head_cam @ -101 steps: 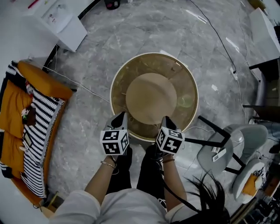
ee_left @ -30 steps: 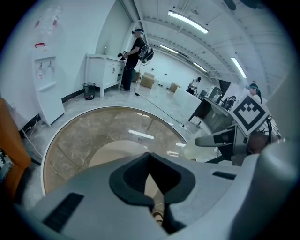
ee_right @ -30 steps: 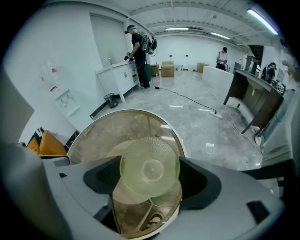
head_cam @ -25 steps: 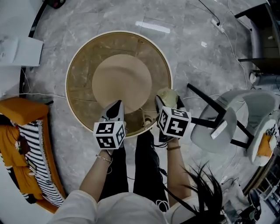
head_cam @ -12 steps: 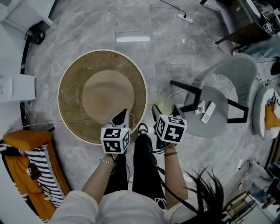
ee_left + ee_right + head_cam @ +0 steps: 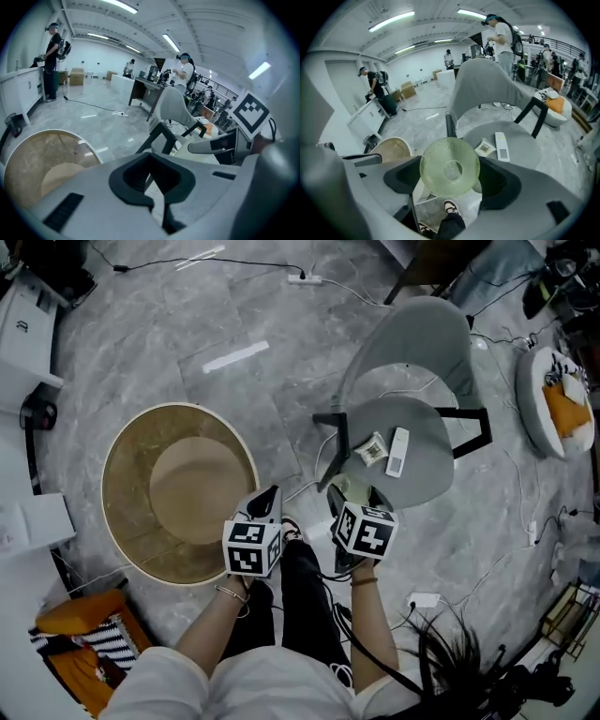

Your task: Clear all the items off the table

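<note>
My right gripper (image 6: 354, 489) is shut on a pale green ribbed glass dish (image 6: 450, 169), held by its rim with the dish facing the camera. It hangs just in front of a grey shell chair (image 6: 412, 362). On the chair's seat (image 6: 525, 150) lie a white remote (image 6: 397, 451) and a small printed packet (image 6: 372, 449). My left gripper (image 6: 270, 495) is shut with nothing in it, over the floor between the chair and the round glass table (image 6: 117, 512). The table's tan base shows through the glass top.
Cables and a power strip (image 6: 305, 279) lie on the grey marble floor. A second round seat with an orange cushion (image 6: 562, 395) stands far right. An orange and striped sofa (image 6: 80, 652) is at bottom left, white cabinets (image 6: 28, 324) at upper left. People stand far off.
The view has swung right, from the round table to the grey chair. My right gripper has carried the green dish off the table's edge to the chair. The left gripper came along, still shut.
</note>
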